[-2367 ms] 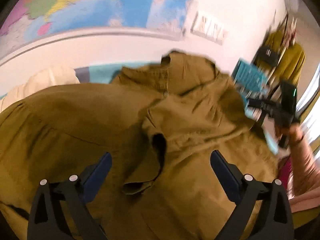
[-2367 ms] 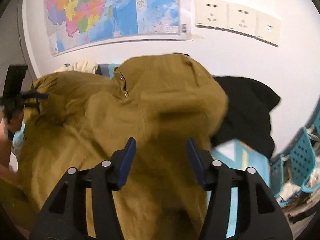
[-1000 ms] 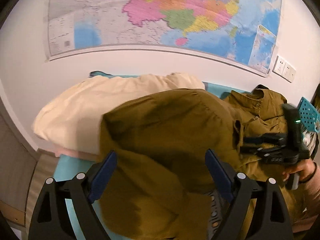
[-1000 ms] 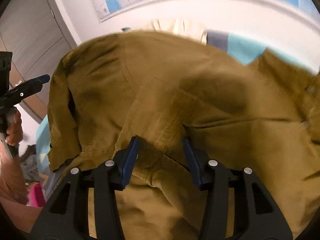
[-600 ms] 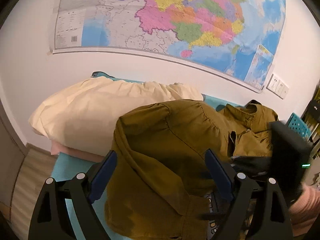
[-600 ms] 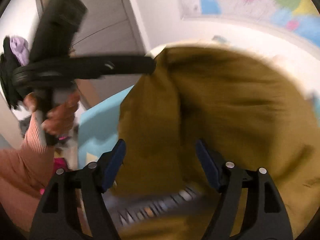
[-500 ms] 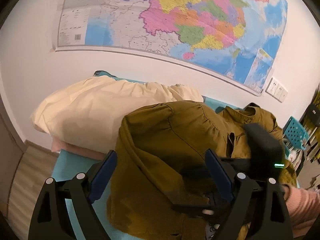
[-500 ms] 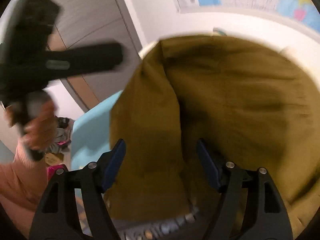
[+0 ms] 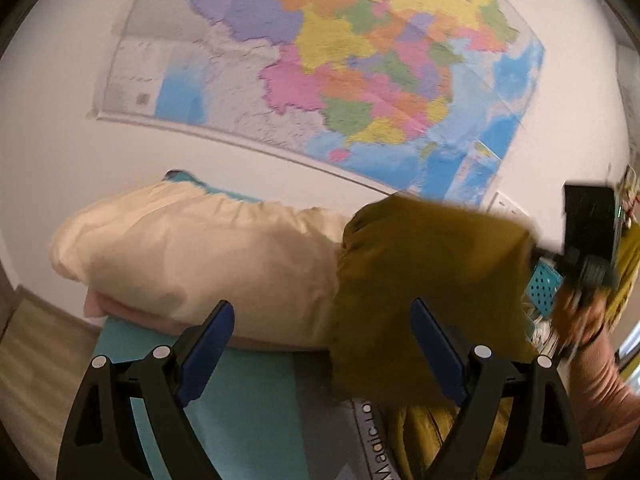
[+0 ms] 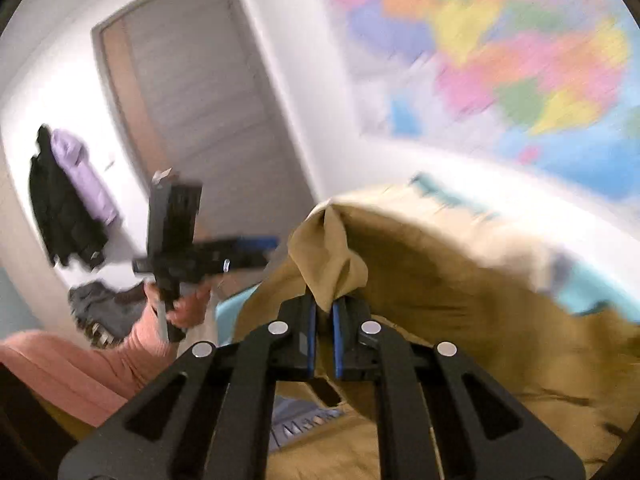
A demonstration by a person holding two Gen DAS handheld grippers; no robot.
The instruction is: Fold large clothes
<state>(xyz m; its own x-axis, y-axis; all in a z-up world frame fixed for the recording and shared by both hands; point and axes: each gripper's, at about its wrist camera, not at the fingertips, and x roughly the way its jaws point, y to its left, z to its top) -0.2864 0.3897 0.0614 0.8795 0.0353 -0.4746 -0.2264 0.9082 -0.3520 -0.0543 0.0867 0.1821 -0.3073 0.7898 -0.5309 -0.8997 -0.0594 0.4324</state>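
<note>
Right gripper [image 10: 324,320]: jaws have just been closing and are now pinched nearly together on a bunched fold of the olive-brown garment [image 10: 460,292]. A peak of cloth sticks up just past the fingertips; the rest drapes away to the right and down onto the bed.

Left gripper [image 9: 320,344]: jaws wide open, nothing between the pads. Its own view shows the teal sheet [image 9: 248,400] directly below, and a dark printed panel with white lettering [image 9: 344,436] beside it.

Left view only: garment hangs as a lifted flap right of centre, overlapping the right finger [image 9: 438,354]. More of the garment lies bunched below it. The cream duvet [image 9: 192,256] sits behind on the bed, against the wall, with a pink layer [image 9: 96,304] under its left edge. The right gripper's black body is at far right, held in a hand [image 9: 580,304] with a pink sleeve [image 9: 604,392]. A teal perforated basket [image 9: 542,286] is partly visible behind the cloth.

Right view only: left gripper seen side-on at left, in the other hand [image 10: 188,304]. Beyond it a grey door [image 10: 200,112], dark and lilac clothes hanging on the wall [image 10: 68,192], and a clothes heap on the floor [image 10: 104,304].

Both views: coloured wall map [image 9: 352,64] above the bed, blurred in the right view.
</note>
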